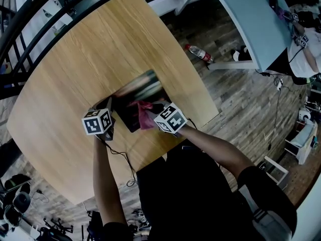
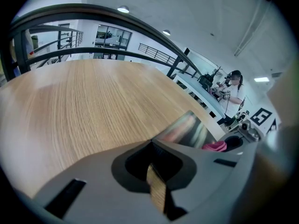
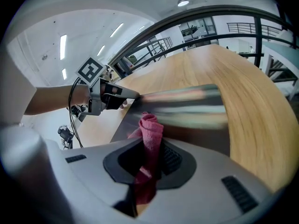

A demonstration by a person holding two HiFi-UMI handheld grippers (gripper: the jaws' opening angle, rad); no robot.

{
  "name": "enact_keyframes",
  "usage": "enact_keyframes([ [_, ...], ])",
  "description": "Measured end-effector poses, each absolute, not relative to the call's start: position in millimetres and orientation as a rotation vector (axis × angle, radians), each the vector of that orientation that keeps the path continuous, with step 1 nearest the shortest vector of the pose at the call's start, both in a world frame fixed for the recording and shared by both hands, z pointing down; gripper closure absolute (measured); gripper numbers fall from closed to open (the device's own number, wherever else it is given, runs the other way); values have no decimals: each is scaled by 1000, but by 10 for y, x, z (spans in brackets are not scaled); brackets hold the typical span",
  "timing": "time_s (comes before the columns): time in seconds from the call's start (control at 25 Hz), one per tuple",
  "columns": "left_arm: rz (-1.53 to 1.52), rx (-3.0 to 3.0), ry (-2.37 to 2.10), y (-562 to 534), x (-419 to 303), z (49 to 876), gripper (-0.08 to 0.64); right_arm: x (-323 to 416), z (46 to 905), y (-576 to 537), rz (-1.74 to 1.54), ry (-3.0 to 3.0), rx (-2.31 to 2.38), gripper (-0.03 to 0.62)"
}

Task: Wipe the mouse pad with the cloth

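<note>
My right gripper (image 3: 149, 160), jaws clamped on the pink cloth (image 3: 150, 127), wipes the mouse pad (image 3: 187, 108) near the desk's (image 1: 90, 59) front edge. My left gripper (image 2: 156, 181), jaws pressed together, sits at the pad's corner. Next, likely: a steady, firm sweep across.

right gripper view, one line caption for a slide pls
The right gripper, jaws shut on the pink cloth, over the mouse pad; left gripper at its far corner.
</note>
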State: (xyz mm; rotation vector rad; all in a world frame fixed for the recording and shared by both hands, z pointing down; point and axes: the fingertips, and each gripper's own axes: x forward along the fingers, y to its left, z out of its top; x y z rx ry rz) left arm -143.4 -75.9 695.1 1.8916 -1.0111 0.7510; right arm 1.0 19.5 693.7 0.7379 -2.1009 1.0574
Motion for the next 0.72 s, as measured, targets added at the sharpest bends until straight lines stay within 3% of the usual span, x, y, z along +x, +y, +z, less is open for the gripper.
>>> enact_keyframes([
  [0.72,791,1870,-1052,-759,-1433,6956,537,567,6936,94,1059,-2065,823,525],
])
